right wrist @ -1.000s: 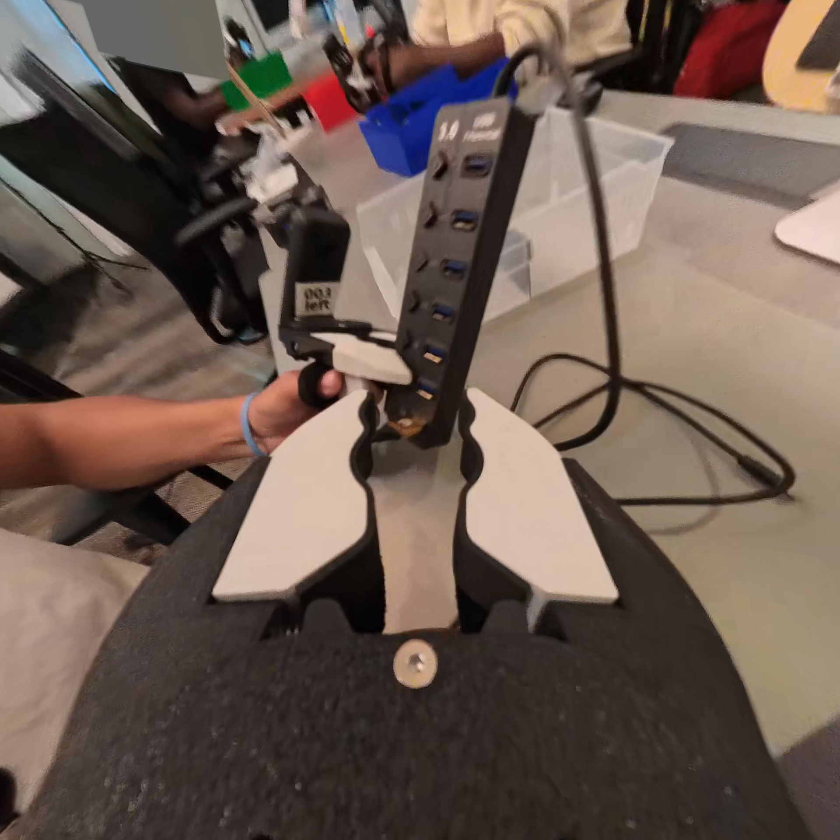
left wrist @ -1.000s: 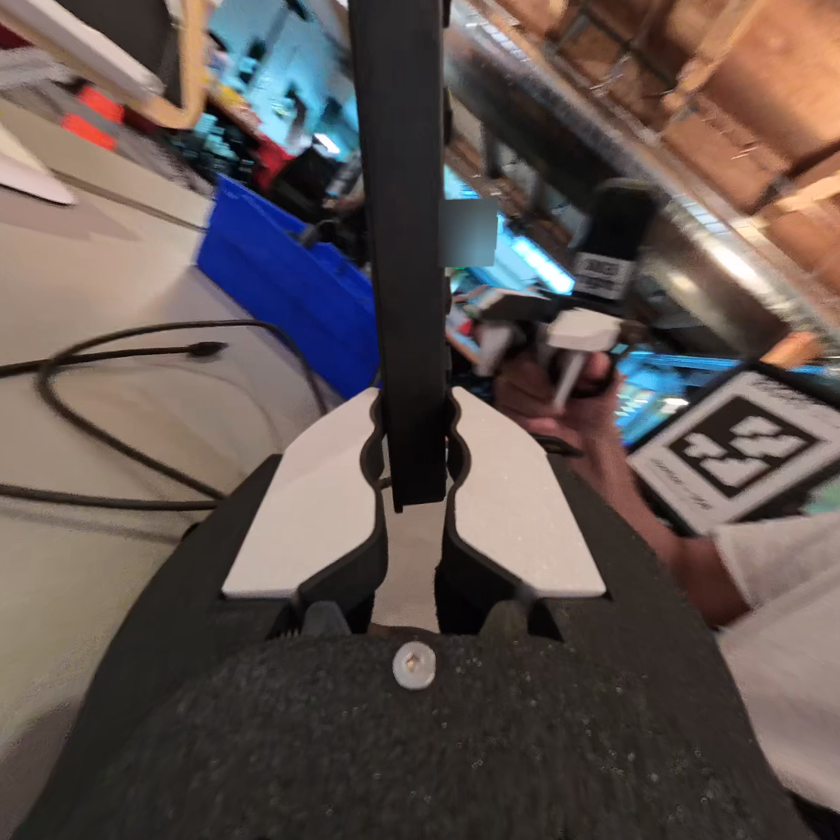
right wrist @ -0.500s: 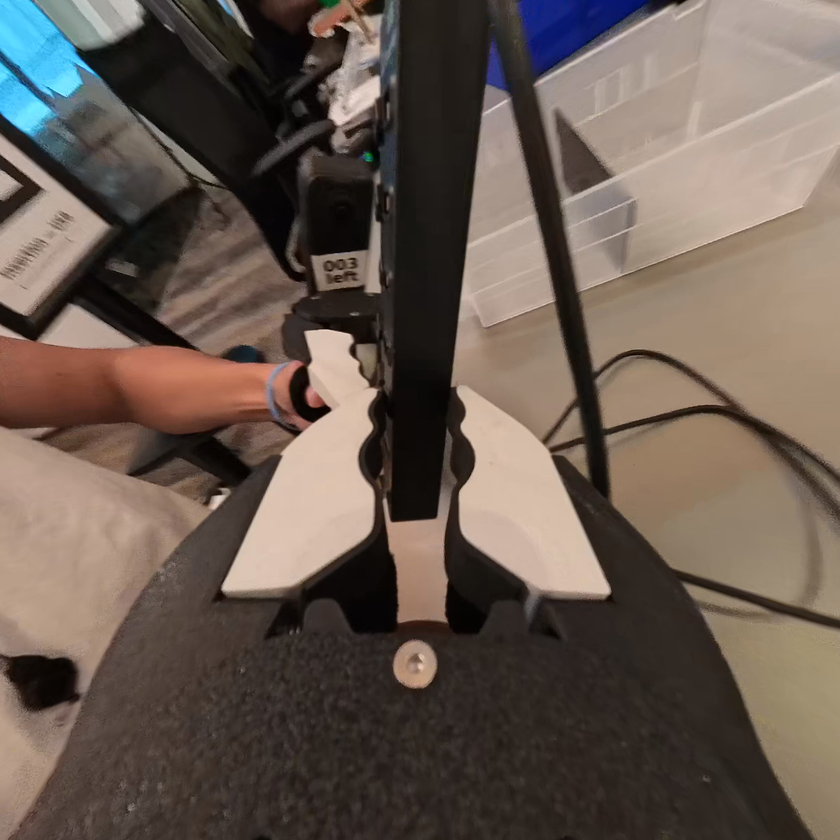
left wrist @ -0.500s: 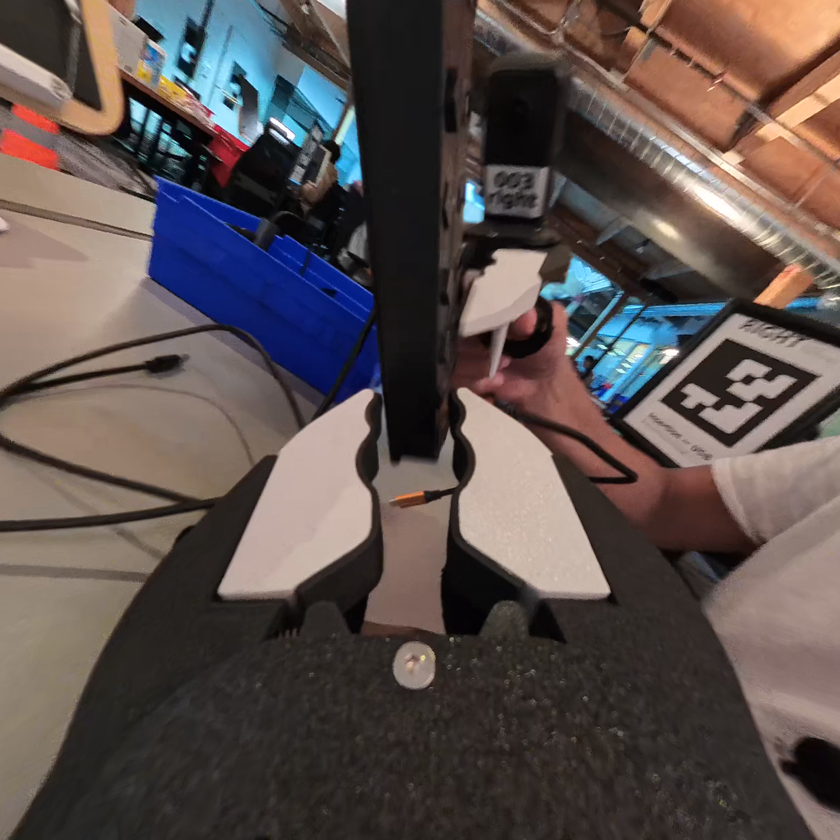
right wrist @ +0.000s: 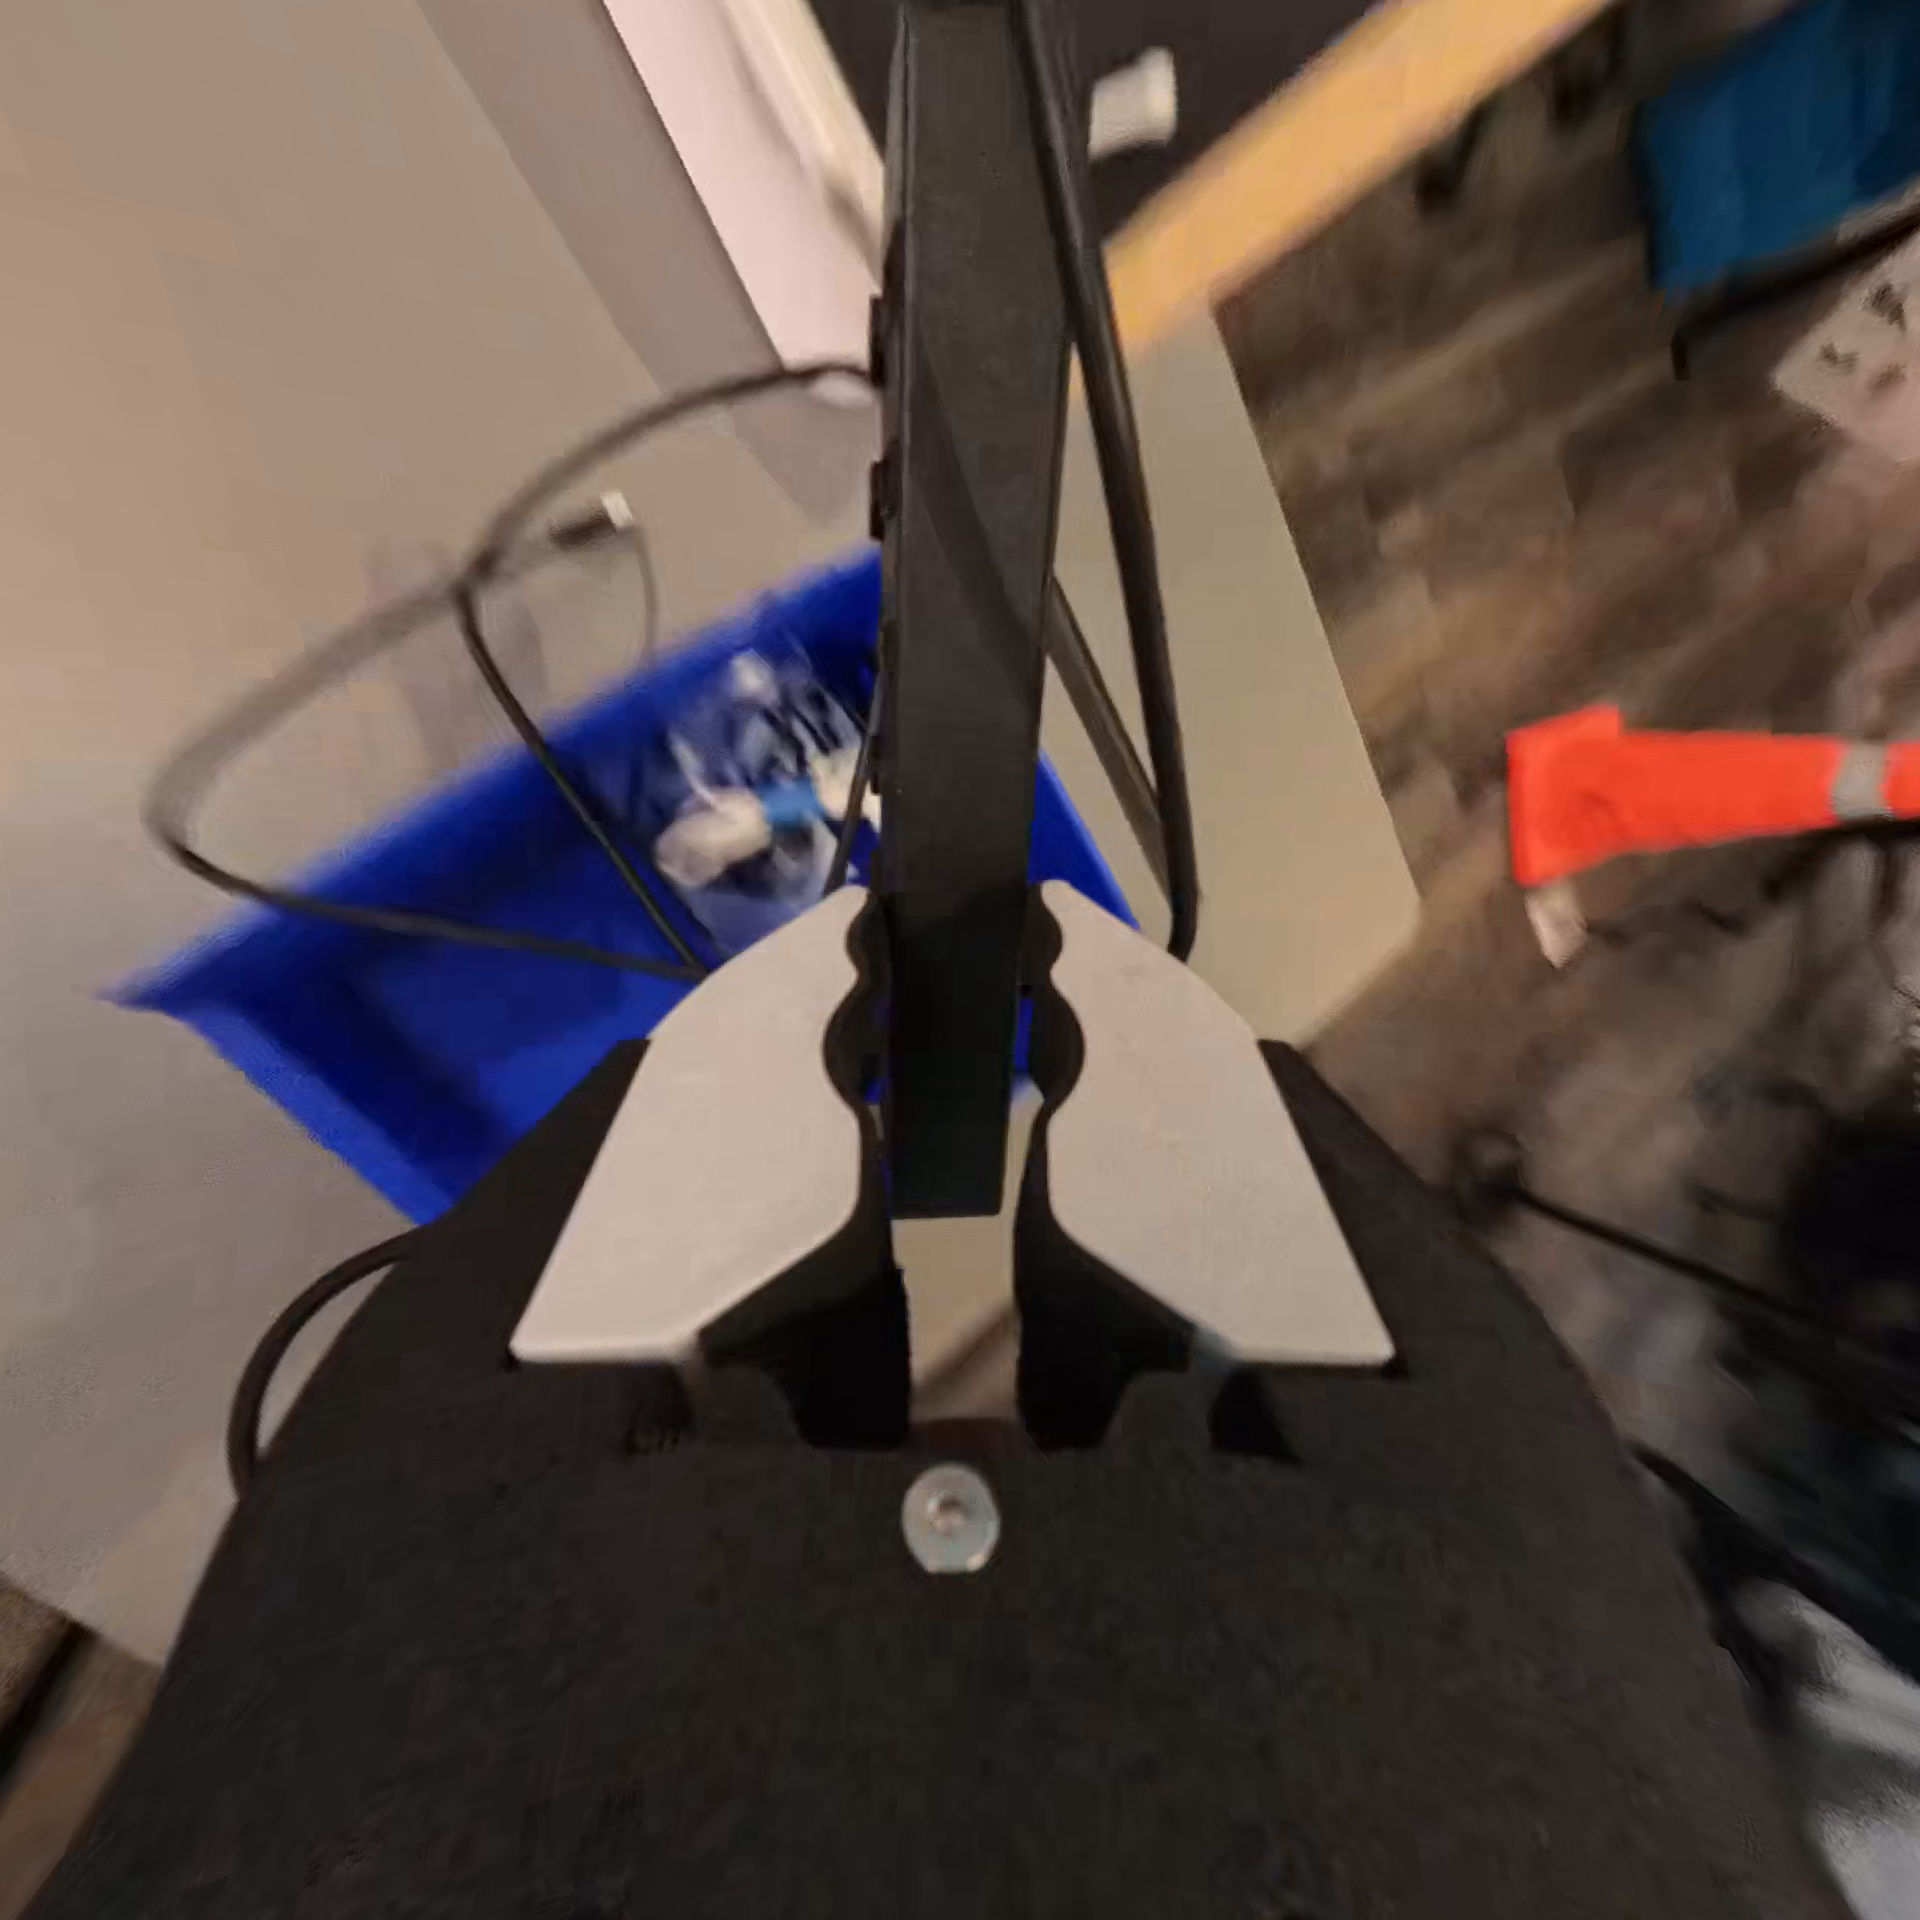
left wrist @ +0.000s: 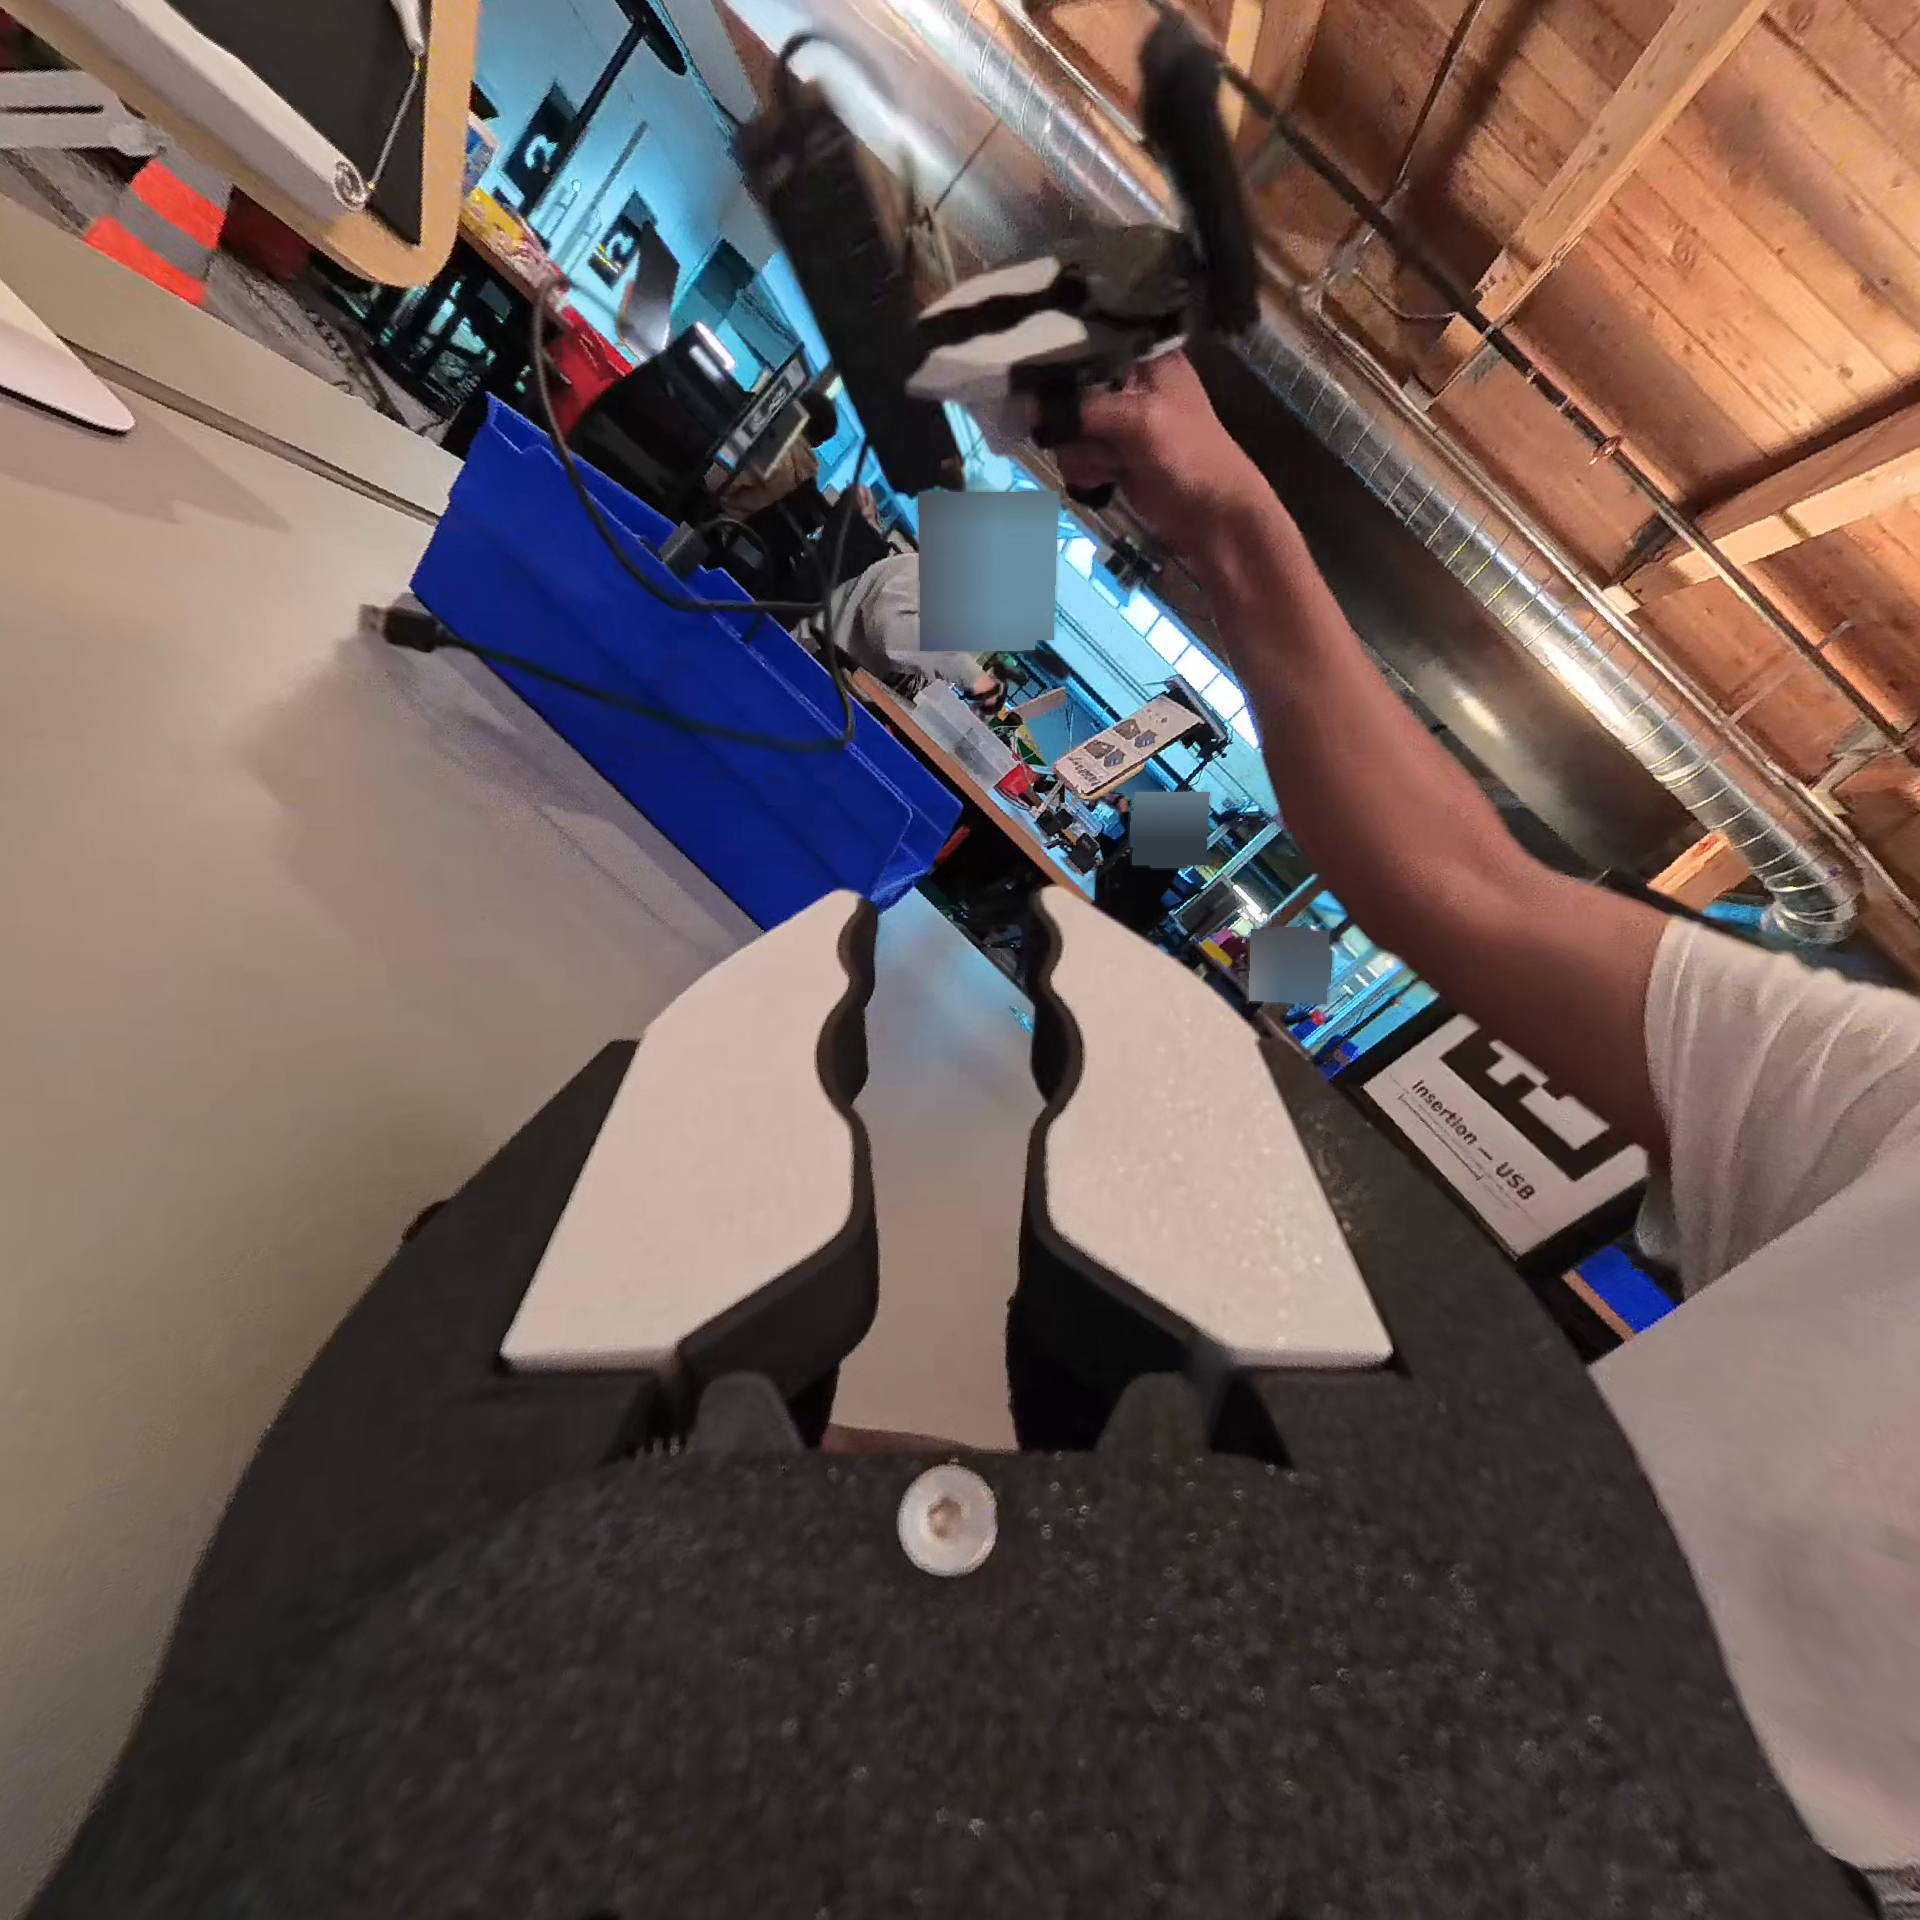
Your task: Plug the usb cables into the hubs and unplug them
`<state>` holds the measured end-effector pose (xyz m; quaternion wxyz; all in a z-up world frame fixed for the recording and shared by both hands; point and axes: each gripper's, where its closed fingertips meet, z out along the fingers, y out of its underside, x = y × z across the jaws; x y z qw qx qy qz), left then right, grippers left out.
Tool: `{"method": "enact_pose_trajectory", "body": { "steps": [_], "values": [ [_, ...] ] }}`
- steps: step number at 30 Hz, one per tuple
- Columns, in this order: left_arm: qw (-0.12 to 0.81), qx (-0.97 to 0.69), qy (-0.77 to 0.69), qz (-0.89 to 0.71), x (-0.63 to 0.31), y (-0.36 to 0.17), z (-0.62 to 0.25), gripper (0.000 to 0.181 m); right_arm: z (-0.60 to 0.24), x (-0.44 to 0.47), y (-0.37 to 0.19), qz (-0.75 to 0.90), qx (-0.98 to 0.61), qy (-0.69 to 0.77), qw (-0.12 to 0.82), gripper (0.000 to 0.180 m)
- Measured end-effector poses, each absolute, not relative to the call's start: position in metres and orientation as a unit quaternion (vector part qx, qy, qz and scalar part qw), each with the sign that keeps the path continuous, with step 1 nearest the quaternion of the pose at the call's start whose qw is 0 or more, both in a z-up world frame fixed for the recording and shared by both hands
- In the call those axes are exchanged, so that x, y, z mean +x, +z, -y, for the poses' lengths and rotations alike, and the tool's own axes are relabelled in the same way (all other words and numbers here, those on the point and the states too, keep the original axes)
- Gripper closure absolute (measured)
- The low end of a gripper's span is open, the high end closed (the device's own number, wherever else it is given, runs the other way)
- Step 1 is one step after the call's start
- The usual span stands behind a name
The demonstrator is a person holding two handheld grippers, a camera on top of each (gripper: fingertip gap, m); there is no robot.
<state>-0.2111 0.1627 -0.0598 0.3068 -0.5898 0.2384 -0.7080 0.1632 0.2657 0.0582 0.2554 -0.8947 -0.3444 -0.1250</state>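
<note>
While the left claw (left wrist: 951, 935) gapes narrowly on nothing, the right claw (right wrist: 956, 935) clamps the black USB hub (right wrist: 961, 665) aloft over the blue bin (right wrist: 436, 935), its cable (left wrist: 582, 520) trailing to the worktop (left wrist: 208, 831).

Each gripper is a black, rough-grained body with a silver screw near its centre and two pale grey fingers edged in black, their inner faces wavy. That holds for the left gripper (left wrist: 951, 925) and the right gripper (right wrist: 954, 914) alike. The person's right hand (left wrist: 1143, 436) leads back to a white short sleeve (left wrist: 1766, 1091).
</note>
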Motion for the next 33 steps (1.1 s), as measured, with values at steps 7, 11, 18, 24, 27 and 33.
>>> {"method": "enact_pose_trajectory", "body": {
  "steps": [7,11,18,24,27,33],
  "values": [
    [0.299,-0.59,-0.704,-0.257,-0.205,-0.061,-0.155,0.155,-0.287,0.219,-0.035,0.461,-0.854,-0.238,0.034,0.155],
    [0.292,-0.589,-0.704,-0.27,-0.203,-0.062,-0.148,0.155,-0.295,0.225,-0.084,0.468,-0.856,-0.219,-0.025,0.155],
    [0.28,-0.581,-0.709,-0.287,-0.2,-0.06,-0.134,0.155,-0.269,0.234,-0.149,0.497,-0.839,-0.165,-0.151,0.154],
    [0.263,-0.579,-0.71,-0.302,-0.193,-0.064,-0.127,0.155,-0.273,0.23,-0.15,0.488,-0.862,-0.117,-0.072,0.153],
    [0.256,-0.578,-0.715,-0.298,-0.192,-0.064,-0.125,0.155,-0.273,0.217,-0.131,0.438,-0.897,-0.062,-0.008,0.145],
    [0.263,-0.58,-0.711,-0.3,-0.191,-0.064,-0.126,0.155,-0.273,0.159,-0.05,0.387,-0.915,0.037,0.109,0.134]
  ]
}}
